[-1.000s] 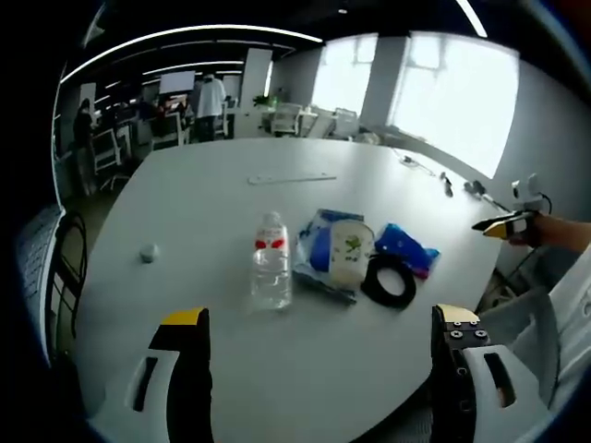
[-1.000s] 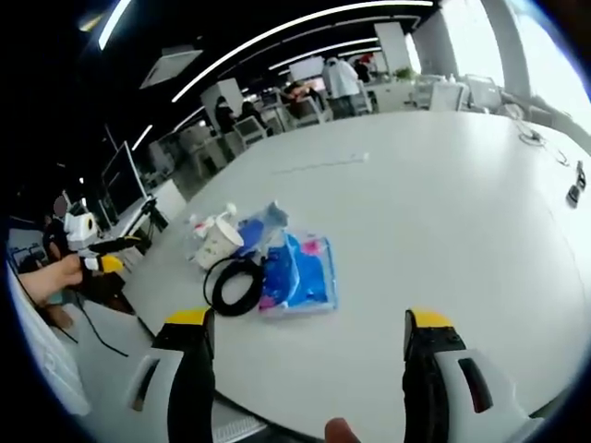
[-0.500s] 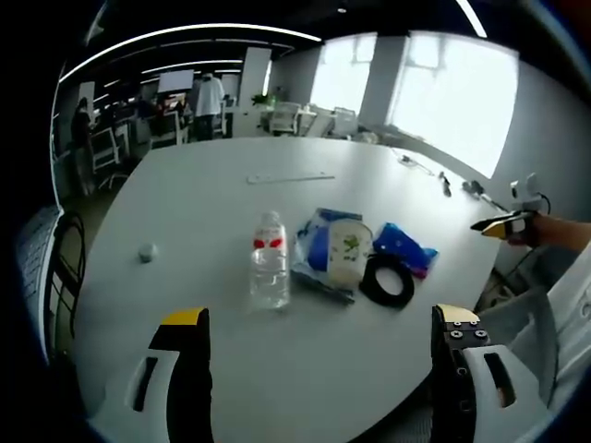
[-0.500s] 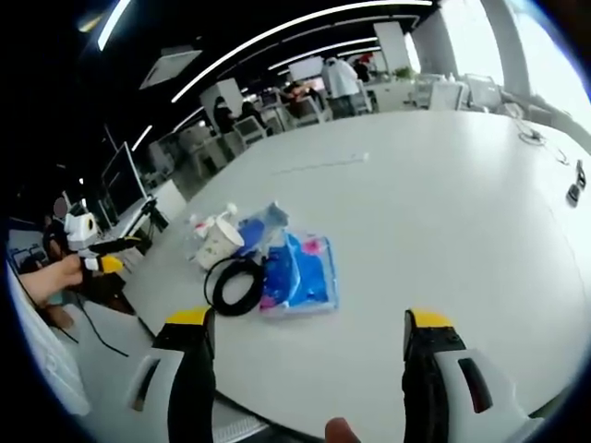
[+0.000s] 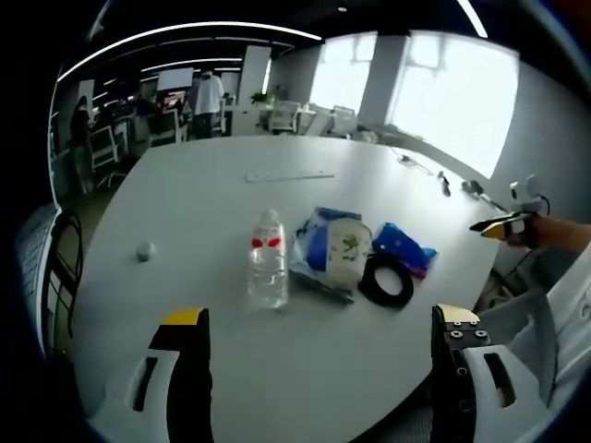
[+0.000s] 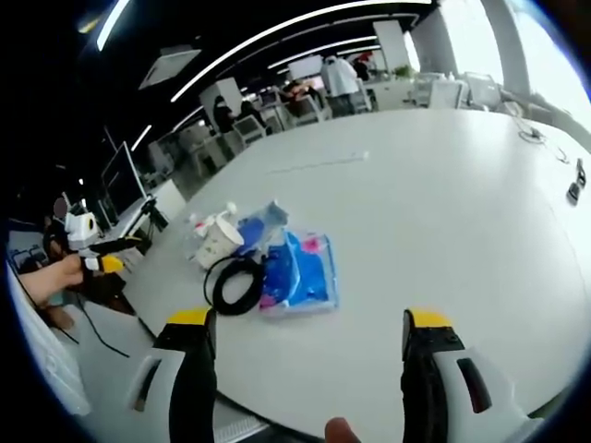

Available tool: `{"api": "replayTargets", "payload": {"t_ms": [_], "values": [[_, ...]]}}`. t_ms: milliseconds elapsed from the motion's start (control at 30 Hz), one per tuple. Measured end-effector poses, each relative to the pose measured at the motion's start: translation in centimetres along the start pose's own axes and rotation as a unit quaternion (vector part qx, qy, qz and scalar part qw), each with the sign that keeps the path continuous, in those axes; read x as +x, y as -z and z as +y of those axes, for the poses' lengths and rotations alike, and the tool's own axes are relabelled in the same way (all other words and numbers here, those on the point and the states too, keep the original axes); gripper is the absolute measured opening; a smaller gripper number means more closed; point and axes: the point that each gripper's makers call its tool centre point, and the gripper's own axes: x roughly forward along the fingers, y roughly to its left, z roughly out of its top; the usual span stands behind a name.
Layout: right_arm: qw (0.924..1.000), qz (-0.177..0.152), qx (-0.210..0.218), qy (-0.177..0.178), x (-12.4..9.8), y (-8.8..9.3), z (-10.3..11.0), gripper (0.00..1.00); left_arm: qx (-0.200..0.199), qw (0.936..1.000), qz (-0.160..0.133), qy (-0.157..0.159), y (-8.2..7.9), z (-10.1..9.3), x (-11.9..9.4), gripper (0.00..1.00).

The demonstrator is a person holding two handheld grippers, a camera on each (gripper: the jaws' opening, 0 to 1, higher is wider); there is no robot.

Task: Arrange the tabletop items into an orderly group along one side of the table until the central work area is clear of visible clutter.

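White worktop (image 5: 212, 185), upright water bottle (image 5: 267, 261) beside cup (image 5: 347, 249), blue packets (image 6: 297, 269) and black cable coil (image 5: 387, 280) — left tool (image 5: 319, 328) and right tool (image 6: 309, 330) both spread wide, empty

The table (image 5: 212, 194) is plain pale grey-white, and on it the water bottle (image 5: 267, 263) is clear with a red-and-white label. The cup (image 5: 347, 249) is cream white with a small green print (too small to make out), the two plastic packets (image 6: 297, 270) are bright blue with a touch of pink, and the coiled cable (image 6: 235, 281) is black. Both grippers, left (image 5: 319, 369) and right (image 6: 309, 374), are black and white with yellow jaw tips.
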Motion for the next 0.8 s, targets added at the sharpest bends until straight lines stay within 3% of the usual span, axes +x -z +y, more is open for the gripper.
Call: {"api": "replayTargets", "payload": {"t_ms": [800], "values": [[0.9999,0.005,-0.005,-0.01,0.7,0.0,1.0,0.79,-0.008,0.9999,0.002,0.011,0.0,-0.5,0.9,0.96]]}}
